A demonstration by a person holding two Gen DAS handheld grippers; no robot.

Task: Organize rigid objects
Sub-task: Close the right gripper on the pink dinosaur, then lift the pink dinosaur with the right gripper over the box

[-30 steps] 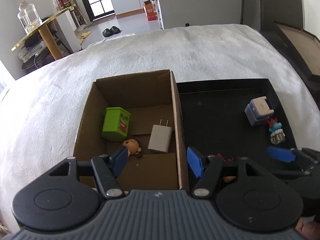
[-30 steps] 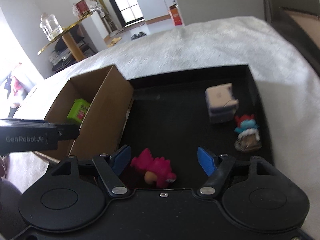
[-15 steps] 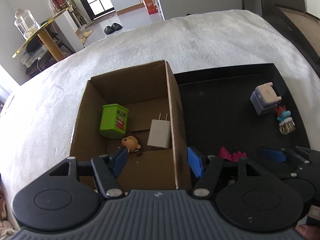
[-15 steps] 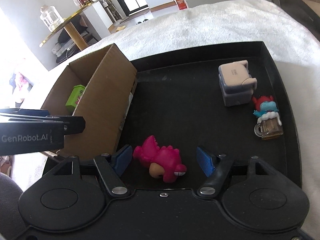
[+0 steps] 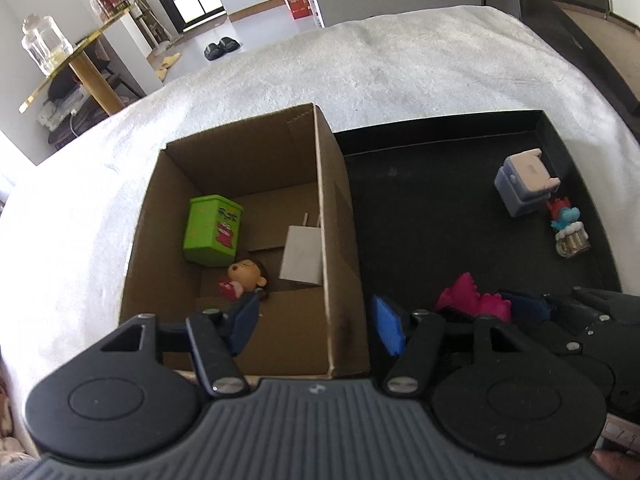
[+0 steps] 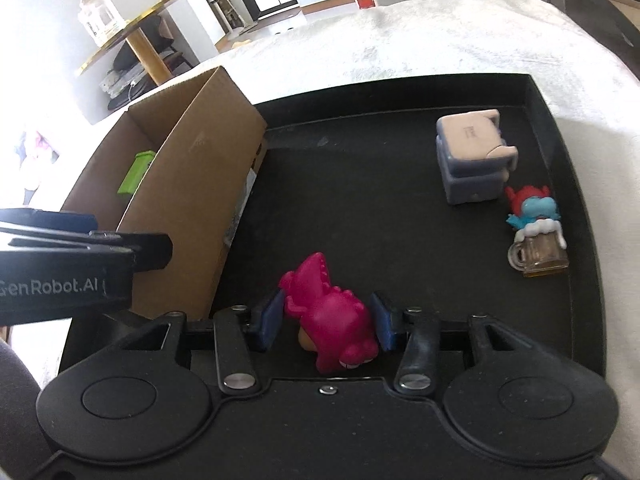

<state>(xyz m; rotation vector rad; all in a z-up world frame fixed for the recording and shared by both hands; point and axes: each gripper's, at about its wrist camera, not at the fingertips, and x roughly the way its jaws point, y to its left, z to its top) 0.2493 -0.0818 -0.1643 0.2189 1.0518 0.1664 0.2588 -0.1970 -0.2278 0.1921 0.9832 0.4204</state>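
Note:
A pink dinosaur toy (image 6: 332, 320) lies at the near edge of the black tray (image 6: 360, 208). My right gripper (image 6: 326, 320) is closing around it, and both blue pads touch its sides. In the left wrist view the dinosaur (image 5: 468, 300) shows between those pads. My left gripper (image 5: 316, 320) straddles the right wall of the cardboard box (image 5: 240, 152). Its jaws are closing a little, with only that wall between them, untouched. Inside the box lie a green carton (image 5: 212, 226), a small doll (image 5: 244, 276) and a white charger (image 5: 302, 254).
A grey-and-cream cube toy (image 6: 472, 160) and a blue figure on a beer mug (image 6: 536, 236) stand at the tray's right side. Box and tray rest on a white blanket (image 5: 360, 72). A gold side table with a glass jar (image 5: 44, 44) stands far left.
The right jaws have closed in from wide apart onto the pink dinosaur. The left gripper has sunk slightly toward the box, and its jaws have narrowed a little.

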